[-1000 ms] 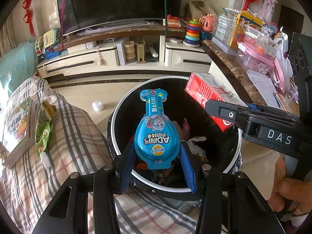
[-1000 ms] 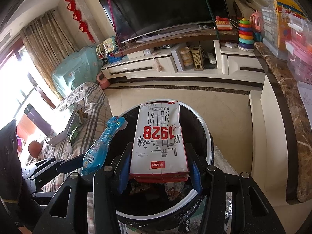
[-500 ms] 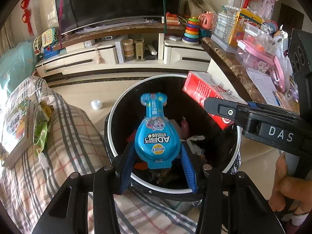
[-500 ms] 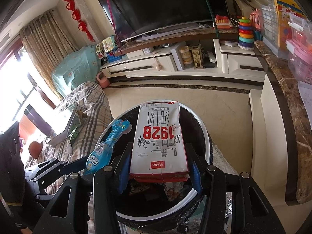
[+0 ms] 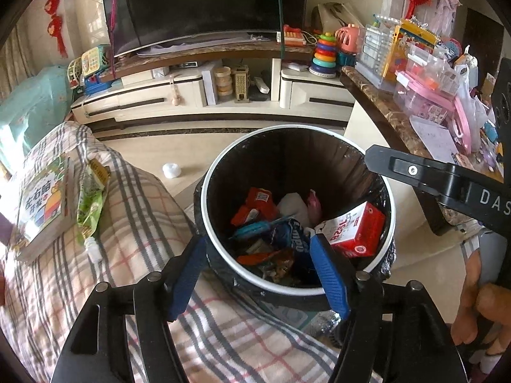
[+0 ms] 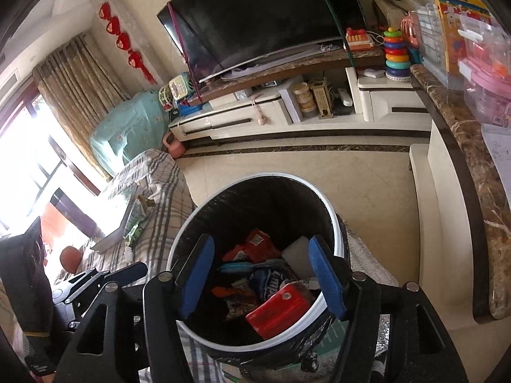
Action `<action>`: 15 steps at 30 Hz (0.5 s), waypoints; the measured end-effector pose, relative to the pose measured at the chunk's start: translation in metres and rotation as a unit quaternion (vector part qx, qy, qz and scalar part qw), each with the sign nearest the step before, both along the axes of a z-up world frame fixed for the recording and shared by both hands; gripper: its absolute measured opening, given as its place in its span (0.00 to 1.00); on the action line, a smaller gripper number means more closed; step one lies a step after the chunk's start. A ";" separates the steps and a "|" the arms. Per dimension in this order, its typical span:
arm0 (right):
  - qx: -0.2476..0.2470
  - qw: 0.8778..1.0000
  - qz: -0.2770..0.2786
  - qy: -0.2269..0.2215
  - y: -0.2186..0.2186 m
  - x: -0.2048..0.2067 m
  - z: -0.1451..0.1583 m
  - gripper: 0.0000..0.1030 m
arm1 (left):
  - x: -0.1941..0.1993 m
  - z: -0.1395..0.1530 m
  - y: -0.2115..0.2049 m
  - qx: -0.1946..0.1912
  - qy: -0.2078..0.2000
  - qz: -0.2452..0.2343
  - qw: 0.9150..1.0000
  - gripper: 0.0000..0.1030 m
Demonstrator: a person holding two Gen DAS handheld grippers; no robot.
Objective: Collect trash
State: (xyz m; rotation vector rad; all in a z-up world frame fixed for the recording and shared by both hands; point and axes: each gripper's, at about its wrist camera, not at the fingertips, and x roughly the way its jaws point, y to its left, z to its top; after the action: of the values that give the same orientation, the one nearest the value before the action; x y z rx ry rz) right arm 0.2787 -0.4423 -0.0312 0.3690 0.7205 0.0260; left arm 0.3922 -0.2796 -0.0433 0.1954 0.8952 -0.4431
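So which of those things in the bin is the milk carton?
Find the round black bin with the white rim beside the plaid couch. The milk carton lies tilted against its right inner wall. It is the only boxy piece: red and white, among soft crumpled wrappers.

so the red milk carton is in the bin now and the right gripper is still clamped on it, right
Not quite. The red milk carton is in the bin, but the right gripper no longer holds it: its jaws are opening with nothing between them, as the right wrist view shows.
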 end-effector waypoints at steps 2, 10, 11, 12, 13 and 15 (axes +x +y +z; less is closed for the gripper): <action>0.002 1.000 -0.001 -0.003 0.001 -0.004 0.003 0.63 | -0.005 0.004 0.006 -0.007 -0.002 0.002 1.000 0.65; 0.009 1.000 0.001 -0.018 0.013 -0.028 0.015 0.69 | -0.038 0.008 0.039 -0.043 0.002 0.021 0.999 0.69; 0.011 1.000 0.002 -0.019 0.015 -0.030 0.015 0.71 | -0.044 0.008 0.045 -0.048 0.003 0.025 0.999 0.69; 0.014 1.000 0.003 -0.023 0.018 -0.036 0.015 0.74 | -0.051 0.008 0.051 -0.054 0.003 0.030 0.998 0.69; 0.015 1.000 0.005 -0.025 0.020 -0.040 0.015 0.77 | -0.057 0.007 0.058 -0.060 0.003 0.034 0.998 0.69; 0.018 0.999 0.005 -0.032 0.025 -0.052 0.014 0.80 | -0.069 0.008 0.069 -0.065 -0.001 0.041 0.997 0.69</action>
State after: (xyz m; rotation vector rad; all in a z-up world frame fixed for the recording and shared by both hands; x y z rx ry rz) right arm 0.2267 -0.4170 -0.0171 0.3967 0.6600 0.0588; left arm 0.3228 -0.2105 -0.0357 0.0386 0.8668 -0.4232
